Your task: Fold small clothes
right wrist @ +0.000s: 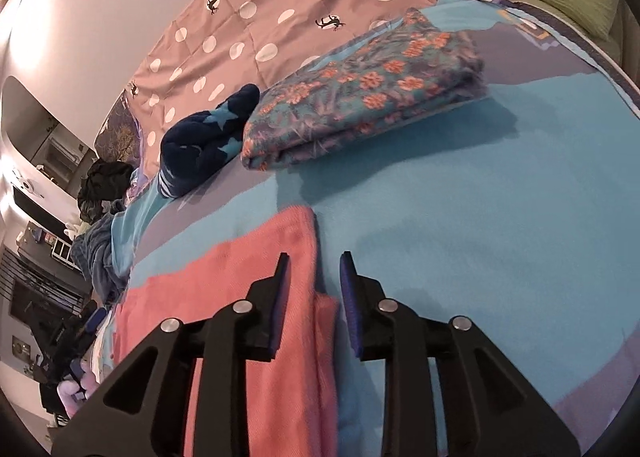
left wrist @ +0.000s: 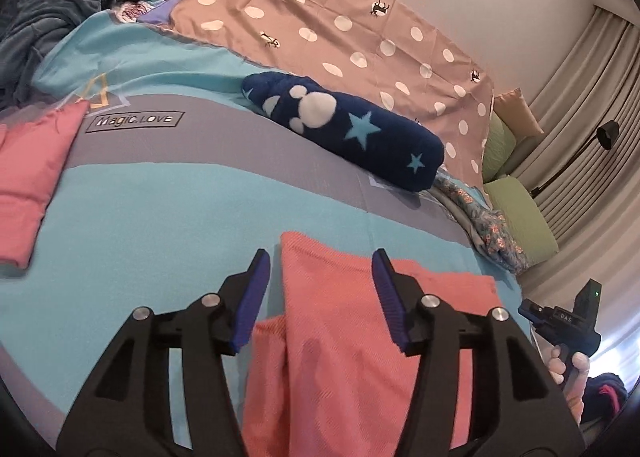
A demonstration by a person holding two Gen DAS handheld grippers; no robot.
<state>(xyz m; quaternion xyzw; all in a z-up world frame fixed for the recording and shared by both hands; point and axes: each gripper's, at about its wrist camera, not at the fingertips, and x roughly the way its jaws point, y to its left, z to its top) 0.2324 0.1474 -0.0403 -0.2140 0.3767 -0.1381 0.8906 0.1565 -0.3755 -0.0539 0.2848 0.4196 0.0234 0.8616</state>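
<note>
**A:** Where is the garment?

**B:** The coral cloth (left wrist: pixel 340 337) lies flat on the turquoise bedspread (left wrist: pixel 160 217), part-folded I think, with one layer lapped over another; my left gripper (left wrist: pixel 320 297) hovers over it, jaws spread wide, gripping nothing.

**A:** And your other side?

**B:** My right gripper (right wrist: pixel 314 297) straddles the cloth's right edge (right wrist: pixel 316 257), jaws parted and empty; one finger over fabric, one over bedspread.

**A:** How would you take the next fold?

**B:** I'd pinch both layers at the edge, not just the top one; lift both sides level, so the crease runs straight; lay it down without dragging.

**A:** Anything nearby?

**B:** The navy star-print bundle (left wrist: pixel 348 133) and floral folded piece (right wrist: pixel 368 93) sit well beyond; another pink piece (left wrist: pixel 32 177) lies off left; none crowd me.
</note>
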